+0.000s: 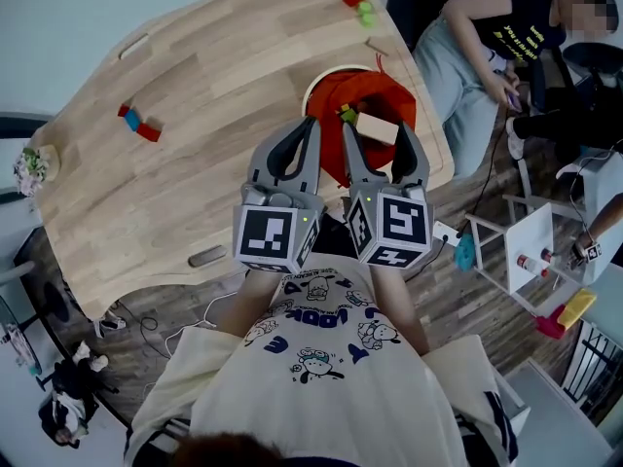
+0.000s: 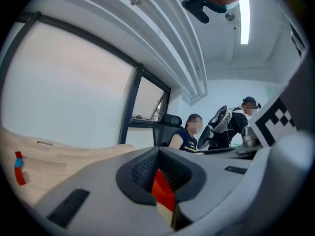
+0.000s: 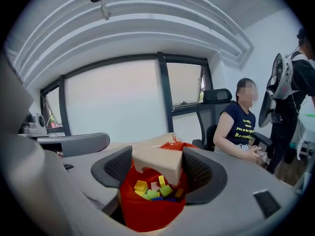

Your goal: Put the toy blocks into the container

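A red fabric container (image 1: 336, 95) with a white rim stands near the table's front right edge, with several coloured blocks (image 3: 152, 188) inside it. My right gripper (image 1: 378, 136) is shut on a pale wooden block (image 1: 378, 126) with a notch, held right above the container's opening (image 3: 147, 210). My left gripper (image 1: 311, 125) is beside it at the container's left rim, jaws closed tip to tip with nothing seen in them. Red and blue blocks (image 1: 137, 125) lie on the table far left, also visible as red and blue blocks (image 2: 18, 168). A red and a green block (image 1: 361, 6) lie at the far edge.
The wooden table (image 1: 224, 76) ends just in front of the container. A seated person (image 1: 487, 37) is close on the right. A white stand (image 1: 526, 251) and cables are on the floor at right. A small flowery object (image 1: 34, 163) sits at the table's left edge.
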Available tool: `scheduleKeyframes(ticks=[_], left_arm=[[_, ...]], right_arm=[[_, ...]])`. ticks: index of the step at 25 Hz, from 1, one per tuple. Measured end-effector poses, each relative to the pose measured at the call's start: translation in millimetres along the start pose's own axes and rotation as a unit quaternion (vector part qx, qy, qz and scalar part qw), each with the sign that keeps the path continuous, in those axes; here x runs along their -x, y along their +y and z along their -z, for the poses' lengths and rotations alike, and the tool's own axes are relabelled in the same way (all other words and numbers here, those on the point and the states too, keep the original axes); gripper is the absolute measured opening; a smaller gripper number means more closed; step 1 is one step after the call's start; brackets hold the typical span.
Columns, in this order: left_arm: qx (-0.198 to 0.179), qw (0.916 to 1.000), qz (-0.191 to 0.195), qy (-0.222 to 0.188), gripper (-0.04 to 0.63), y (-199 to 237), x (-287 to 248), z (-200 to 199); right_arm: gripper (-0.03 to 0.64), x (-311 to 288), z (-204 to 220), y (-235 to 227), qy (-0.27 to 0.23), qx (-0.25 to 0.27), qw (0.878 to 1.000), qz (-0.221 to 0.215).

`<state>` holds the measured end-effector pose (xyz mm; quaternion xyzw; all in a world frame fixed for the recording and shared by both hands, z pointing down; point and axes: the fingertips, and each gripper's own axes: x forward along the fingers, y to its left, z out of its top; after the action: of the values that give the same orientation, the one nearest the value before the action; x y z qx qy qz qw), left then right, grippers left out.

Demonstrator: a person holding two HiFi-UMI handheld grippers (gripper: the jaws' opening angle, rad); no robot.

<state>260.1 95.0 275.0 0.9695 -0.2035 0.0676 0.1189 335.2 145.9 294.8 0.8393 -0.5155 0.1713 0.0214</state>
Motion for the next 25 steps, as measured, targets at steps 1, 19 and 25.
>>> scheduleKeyframes(ticks=[1,19,25], left_arm=[[0.000,1.0000,0.000,0.001,0.031,-0.3,-1.5,0.2],[0.010,0.9991,-0.041,-0.002,0.031,22.0,23.1,-0.7],[0.017,0.9963,-0.083,-0.017,0.031,43.7,47.6,-6.2]], right_arm=[[0.319,-0.4,-1.0,-0.6,-0.001,0.002,1.000,0.000],[0.319,7.4,-37.5,45.0,-0.045,0.003,0.997,-0.063],[0.319,5.6,-41.1,85.5,-0.048,0.010,0.992,-0.119]])
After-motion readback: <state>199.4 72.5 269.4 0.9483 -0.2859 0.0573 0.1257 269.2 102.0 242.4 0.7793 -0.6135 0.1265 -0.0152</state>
